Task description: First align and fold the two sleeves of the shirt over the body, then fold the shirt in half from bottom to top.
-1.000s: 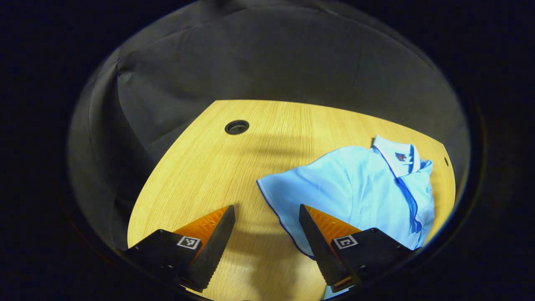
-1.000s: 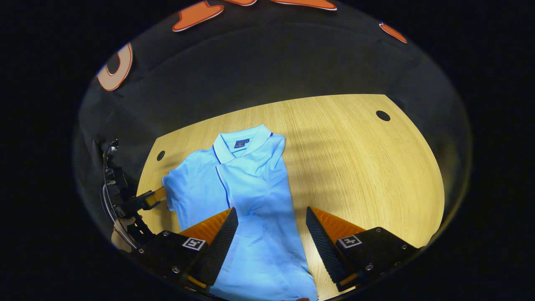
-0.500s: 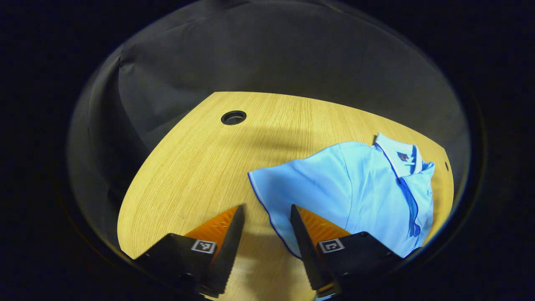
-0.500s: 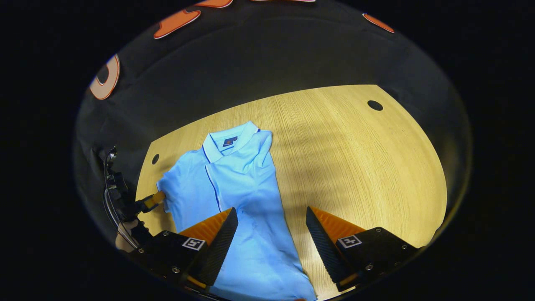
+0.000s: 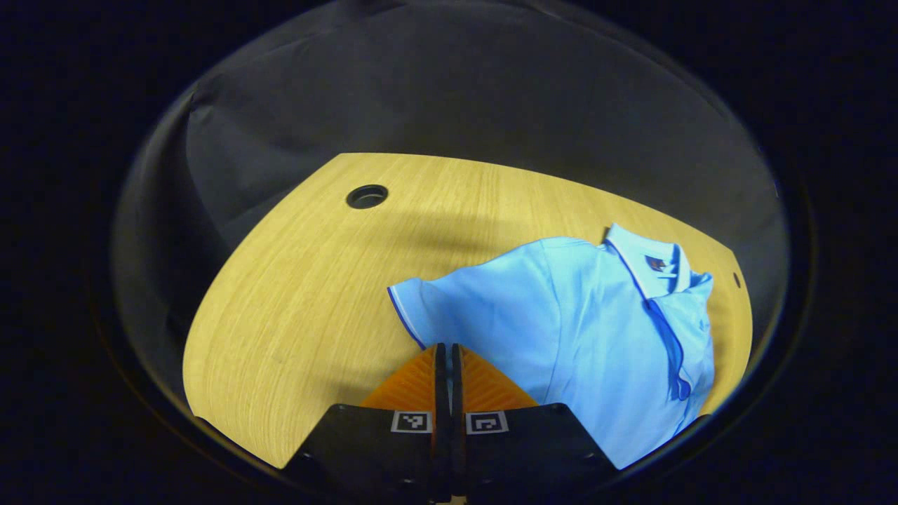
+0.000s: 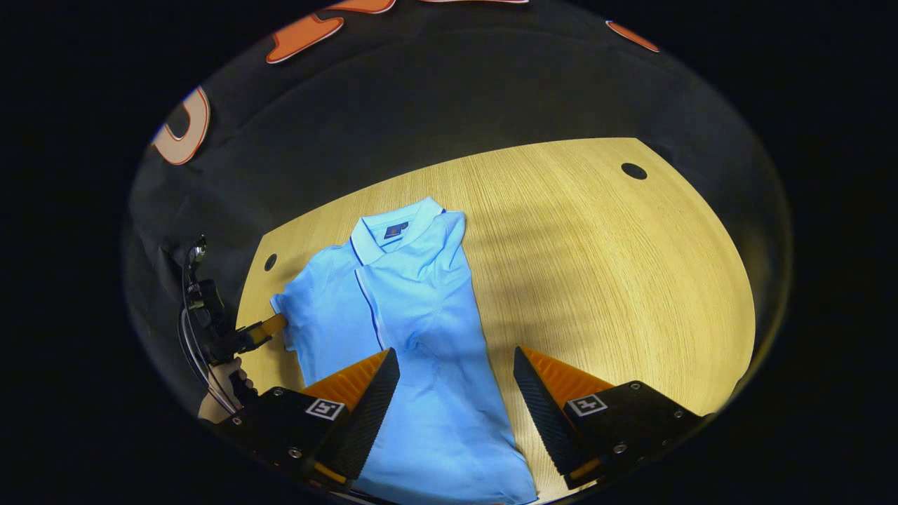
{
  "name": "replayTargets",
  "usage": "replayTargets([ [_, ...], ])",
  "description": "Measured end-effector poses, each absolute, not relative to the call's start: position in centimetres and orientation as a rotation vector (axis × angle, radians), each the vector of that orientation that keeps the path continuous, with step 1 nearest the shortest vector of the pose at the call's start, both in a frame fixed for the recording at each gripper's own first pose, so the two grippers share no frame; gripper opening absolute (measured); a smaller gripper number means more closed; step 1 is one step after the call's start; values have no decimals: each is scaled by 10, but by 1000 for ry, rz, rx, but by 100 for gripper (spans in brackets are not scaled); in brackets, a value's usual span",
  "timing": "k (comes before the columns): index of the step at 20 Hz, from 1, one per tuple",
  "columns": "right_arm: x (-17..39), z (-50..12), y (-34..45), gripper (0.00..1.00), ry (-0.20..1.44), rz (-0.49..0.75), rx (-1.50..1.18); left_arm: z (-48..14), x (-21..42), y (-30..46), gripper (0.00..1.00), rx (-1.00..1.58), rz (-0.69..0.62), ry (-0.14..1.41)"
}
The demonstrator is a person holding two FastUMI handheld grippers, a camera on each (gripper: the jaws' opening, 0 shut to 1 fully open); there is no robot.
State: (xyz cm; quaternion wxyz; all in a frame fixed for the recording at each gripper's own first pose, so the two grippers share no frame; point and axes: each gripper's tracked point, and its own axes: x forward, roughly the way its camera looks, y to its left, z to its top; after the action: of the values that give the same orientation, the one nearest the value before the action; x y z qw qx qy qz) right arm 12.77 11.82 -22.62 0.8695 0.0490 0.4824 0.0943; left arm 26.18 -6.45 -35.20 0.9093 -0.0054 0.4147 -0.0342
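The light blue polo shirt (image 6: 414, 337) lay collar-up on the wooden table (image 6: 617, 280), its hem cut off at the bottom edge of the right gripper view. Its right sleeve already lay folded over the body; the left sleeve (image 5: 449, 308) was spread out sideways. The left gripper (image 5: 443, 351) had its fingers pressed together at the sleeve's lower edge — whether cloth sat between them was hard to make out. A second earlier those fingers stood wide apart. The right gripper (image 6: 456, 365) hovered spread over the shirt's lower half — a hand (image 6: 217, 393) showed behind the far gripper.
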Motion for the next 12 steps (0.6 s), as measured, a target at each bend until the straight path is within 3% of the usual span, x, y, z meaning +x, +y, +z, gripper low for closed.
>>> replayTargets([
  [3, 126, -227, 114, 99, 1008, 193, 94, -347, 260, -70, 4, 35, -116, 863],
  [12, 126, -223, 108, 99, 977, 187, 120, -253, 262, -141, 3, -32, -262, 723],
])
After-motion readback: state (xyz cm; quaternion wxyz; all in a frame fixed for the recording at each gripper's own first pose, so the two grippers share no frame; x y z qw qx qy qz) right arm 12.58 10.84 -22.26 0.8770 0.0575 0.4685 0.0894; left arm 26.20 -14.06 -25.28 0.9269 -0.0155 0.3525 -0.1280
